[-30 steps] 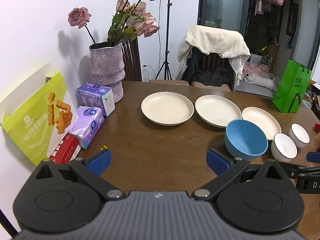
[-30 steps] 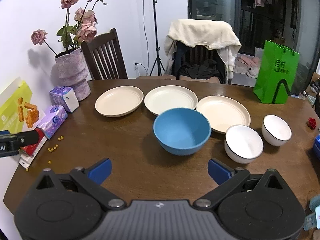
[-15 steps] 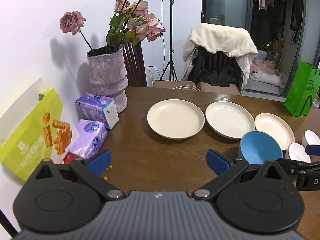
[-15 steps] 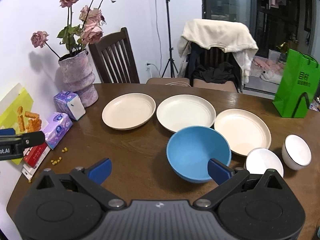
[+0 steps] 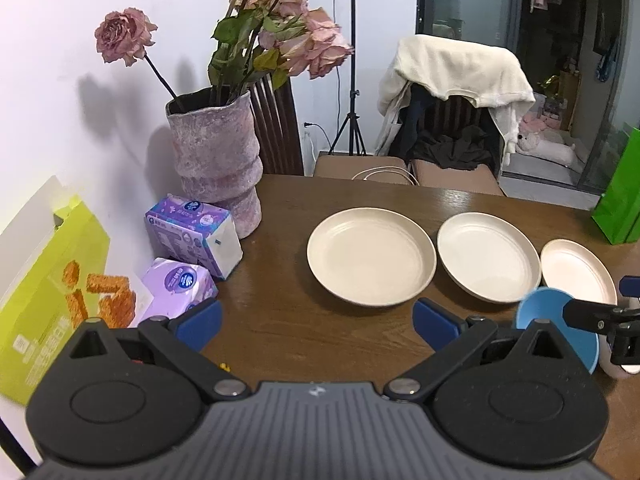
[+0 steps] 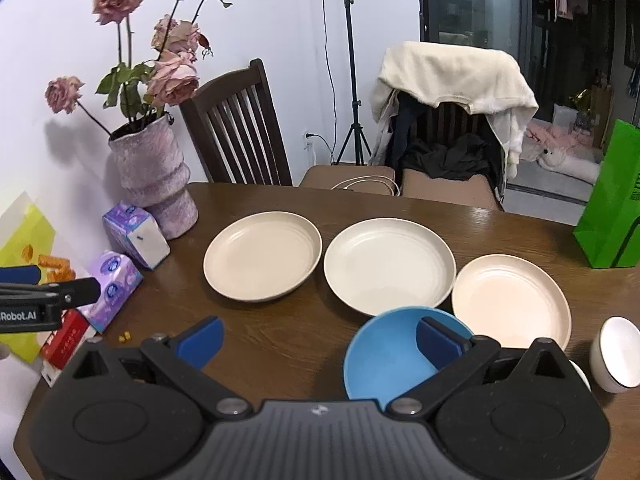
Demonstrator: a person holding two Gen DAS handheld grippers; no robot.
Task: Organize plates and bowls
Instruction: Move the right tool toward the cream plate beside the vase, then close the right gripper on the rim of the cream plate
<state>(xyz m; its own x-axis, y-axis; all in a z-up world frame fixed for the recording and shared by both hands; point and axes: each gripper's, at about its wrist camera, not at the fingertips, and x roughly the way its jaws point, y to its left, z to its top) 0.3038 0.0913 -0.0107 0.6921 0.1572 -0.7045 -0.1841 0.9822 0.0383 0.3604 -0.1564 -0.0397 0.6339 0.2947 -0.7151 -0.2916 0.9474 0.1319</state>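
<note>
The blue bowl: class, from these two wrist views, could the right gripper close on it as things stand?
Probably yes. The right gripper is open, one blue finger already sits over the blue bowl, and nothing lies between them. The nearest plate sits just behind it.

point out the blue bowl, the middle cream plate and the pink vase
blue bowl (image 6: 384, 356): right wrist view, inner wall.
middle cream plate (image 6: 388, 270): right wrist view, flat centre.
pink vase (image 5: 216, 152): left wrist view, front of body.

The left tongs (image 5: 316, 320) hover above the worktop (image 5: 320, 344) with blue fingertips (image 5: 198, 322) spread wide, gripping nothing. The right tongs (image 6: 318, 336) hang over the same worktop, likewise spread apart and empty.
</note>
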